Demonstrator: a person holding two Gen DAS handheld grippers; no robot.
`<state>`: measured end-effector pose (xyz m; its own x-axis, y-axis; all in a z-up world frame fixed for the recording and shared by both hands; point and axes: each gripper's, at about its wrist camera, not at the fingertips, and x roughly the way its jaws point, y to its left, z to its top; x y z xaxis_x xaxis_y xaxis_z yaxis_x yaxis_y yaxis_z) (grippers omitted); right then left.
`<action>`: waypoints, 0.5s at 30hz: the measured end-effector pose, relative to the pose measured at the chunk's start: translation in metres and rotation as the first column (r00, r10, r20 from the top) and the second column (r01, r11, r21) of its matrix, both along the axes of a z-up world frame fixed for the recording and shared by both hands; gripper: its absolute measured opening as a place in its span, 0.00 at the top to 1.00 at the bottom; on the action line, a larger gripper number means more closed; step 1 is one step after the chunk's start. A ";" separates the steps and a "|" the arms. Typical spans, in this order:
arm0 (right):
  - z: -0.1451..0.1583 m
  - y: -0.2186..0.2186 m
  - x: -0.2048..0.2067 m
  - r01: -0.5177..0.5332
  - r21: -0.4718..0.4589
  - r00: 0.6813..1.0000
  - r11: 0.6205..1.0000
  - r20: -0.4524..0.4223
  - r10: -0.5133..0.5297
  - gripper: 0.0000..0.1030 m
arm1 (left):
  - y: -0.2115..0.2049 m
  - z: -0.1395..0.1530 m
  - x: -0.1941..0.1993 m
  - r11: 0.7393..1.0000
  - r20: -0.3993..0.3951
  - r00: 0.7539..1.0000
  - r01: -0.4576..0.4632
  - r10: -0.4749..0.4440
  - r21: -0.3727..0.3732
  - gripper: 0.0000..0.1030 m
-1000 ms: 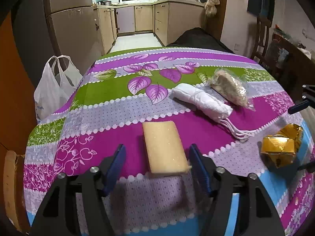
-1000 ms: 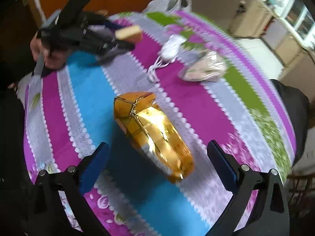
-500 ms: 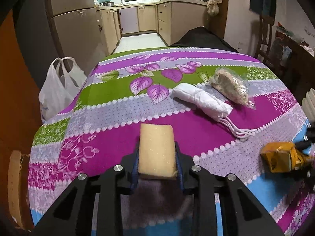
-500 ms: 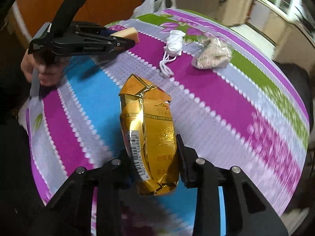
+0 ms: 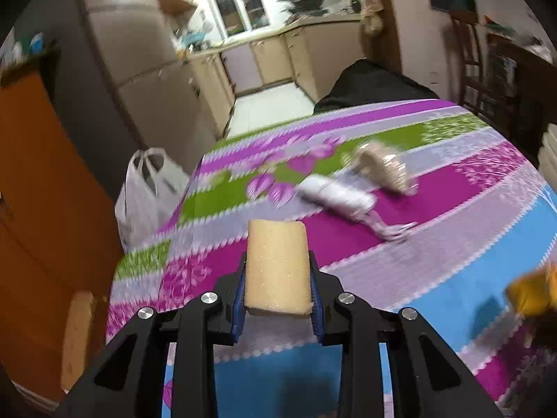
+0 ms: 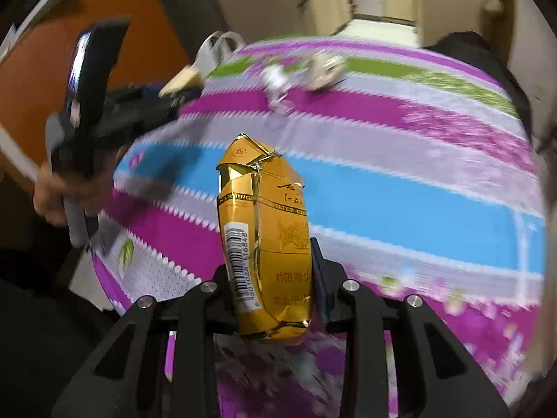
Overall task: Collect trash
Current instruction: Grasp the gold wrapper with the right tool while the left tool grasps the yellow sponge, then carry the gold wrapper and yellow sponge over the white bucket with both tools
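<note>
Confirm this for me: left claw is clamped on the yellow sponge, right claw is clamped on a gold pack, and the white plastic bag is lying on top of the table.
Wrong on the bag. The left wrist view shows the white plastic bag beside the table, off its left edge, not on top. The rest holds: left claw clamped on the yellow sponge, right claw on the gold pack.

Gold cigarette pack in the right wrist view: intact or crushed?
Crushed. The gold cigarette pack is dented and creased, its top torn open, clamped between the right gripper's jaws above the tablecloth.
</note>
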<state>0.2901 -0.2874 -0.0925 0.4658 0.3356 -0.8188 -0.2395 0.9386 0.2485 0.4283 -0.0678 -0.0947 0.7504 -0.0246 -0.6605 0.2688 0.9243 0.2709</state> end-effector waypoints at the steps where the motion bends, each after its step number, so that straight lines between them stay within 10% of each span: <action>1: 0.010 -0.011 -0.003 0.033 0.009 0.999 0.999 0.009 -0.034 0.71 | -0.008 0.005 -0.003 1.000 0.013 1.000 0.019 -0.019 0.006 0.70; 15: 0.097 -0.131 -0.039 0.358 0.060 0.926 0.932 0.105 -0.362 0.71 | -0.164 0.069 -0.048 0.930 0.079 0.928 0.368 -0.365 -0.021 0.70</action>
<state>0.2510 -0.4181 0.0043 0.6496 0.1587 -0.7435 0.0840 0.9570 0.2776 0.3808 -0.2318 -0.0258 0.7305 -0.3290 -0.5984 0.5714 0.7743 0.2719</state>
